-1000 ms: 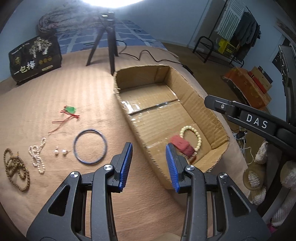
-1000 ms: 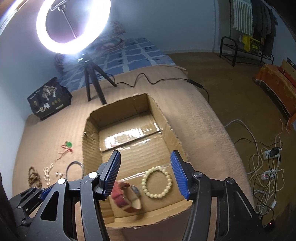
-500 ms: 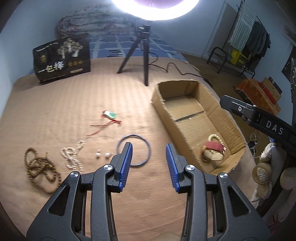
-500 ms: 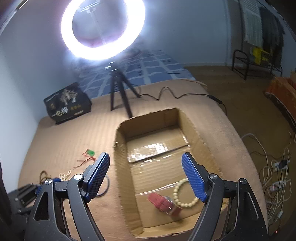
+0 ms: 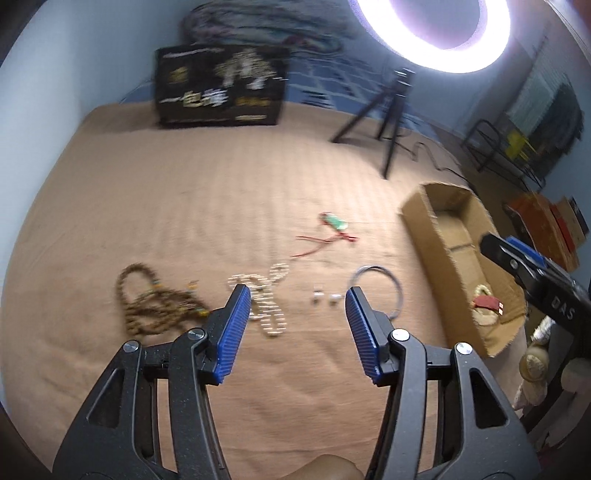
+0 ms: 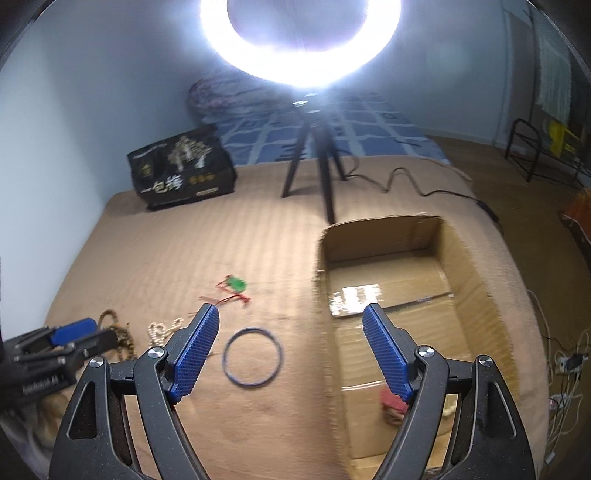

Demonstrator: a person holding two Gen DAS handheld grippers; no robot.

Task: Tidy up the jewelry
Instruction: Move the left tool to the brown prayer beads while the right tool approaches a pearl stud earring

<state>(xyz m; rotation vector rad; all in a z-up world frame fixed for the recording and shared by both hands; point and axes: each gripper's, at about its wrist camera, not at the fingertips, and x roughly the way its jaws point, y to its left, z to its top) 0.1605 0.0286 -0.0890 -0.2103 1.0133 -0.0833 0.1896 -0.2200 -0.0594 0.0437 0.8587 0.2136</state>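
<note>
Home bedroom: bed [image 5: 184, 192], clothes rack [image 5: 532, 122].

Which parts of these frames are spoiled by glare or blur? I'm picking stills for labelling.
Left wrist view: the ring light blows out the top edge, and motion blur smears the pearls, the earrings and the black bag, while the fingers stay sharp. Right wrist view: ring-light flare washes over the tripod; the box and bangle are slightly soft.
</note>
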